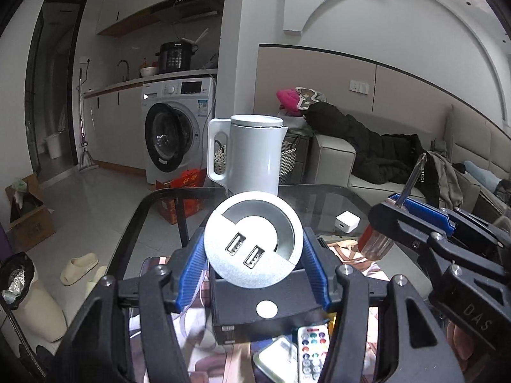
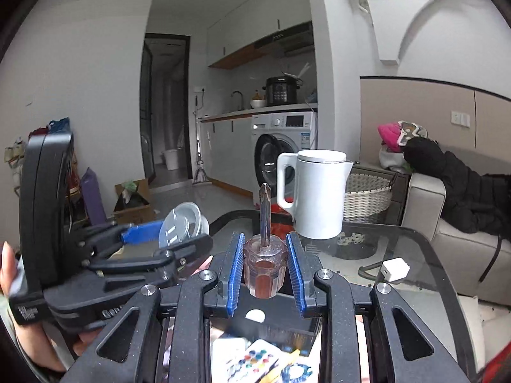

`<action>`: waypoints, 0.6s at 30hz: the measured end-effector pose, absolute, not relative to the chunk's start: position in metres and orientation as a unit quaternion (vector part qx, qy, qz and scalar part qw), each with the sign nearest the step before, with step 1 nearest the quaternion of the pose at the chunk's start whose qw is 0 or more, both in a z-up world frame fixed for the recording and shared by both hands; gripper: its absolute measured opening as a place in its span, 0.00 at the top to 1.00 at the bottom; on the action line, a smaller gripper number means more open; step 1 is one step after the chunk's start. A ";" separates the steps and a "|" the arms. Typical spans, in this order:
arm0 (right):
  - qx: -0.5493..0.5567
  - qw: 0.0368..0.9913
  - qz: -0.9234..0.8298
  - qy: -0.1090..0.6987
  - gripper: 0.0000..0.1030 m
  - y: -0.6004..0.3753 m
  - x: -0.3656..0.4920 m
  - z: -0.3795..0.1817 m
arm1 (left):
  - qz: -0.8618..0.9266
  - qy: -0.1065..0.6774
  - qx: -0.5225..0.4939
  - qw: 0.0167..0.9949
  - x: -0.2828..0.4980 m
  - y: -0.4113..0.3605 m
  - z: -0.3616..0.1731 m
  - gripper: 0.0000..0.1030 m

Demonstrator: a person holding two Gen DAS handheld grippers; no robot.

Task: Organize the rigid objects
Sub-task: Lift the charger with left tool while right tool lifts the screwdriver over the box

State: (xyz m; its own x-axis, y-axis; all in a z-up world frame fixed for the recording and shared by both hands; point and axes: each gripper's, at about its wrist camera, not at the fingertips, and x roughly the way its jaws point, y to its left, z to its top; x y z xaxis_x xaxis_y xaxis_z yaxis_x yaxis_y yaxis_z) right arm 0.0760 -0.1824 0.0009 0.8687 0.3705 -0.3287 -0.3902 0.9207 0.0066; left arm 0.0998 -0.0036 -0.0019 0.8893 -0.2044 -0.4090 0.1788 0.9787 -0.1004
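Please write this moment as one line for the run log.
left gripper: shut on round USB hub | right gripper: shut on screwdriver, tip up | both above glass table

My left gripper (image 1: 254, 252) is raised and tilted slightly downward, its blue-padded jaws clamped on either side of a round silver USB socket module (image 1: 252, 239). My right gripper (image 2: 266, 265) sits just beside it at a similar angle, jaws pressed against the clear handle of a screwdriver (image 2: 265, 255) whose shaft stands up. A bare hand (image 2: 12, 274) grips the left gripper's handle.
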 end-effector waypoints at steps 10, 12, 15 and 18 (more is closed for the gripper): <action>-0.011 0.964 0.169 0.207 0.74 -0.188 0.131 -0.018 | -0.086 0.232 -0.042 0.968 0.132 -0.005 -0.023 0.45; -0.010 0.960 0.172 0.220 0.74 -0.187 0.139 -0.023 | -0.084 0.247 -0.038 0.965 0.137 -0.008 -0.028 0.45; -0.013 0.950 0.174 0.258 0.74 -0.184 0.152 -0.033 | -0.085 0.285 -0.030 0.954 0.146 -0.012 -0.038 0.45; -0.015 0.937 0.175 0.304 0.74 -0.180 0.166 -0.045 | -0.091 0.331 -0.028 0.939 0.156 -0.015 -0.052 0.45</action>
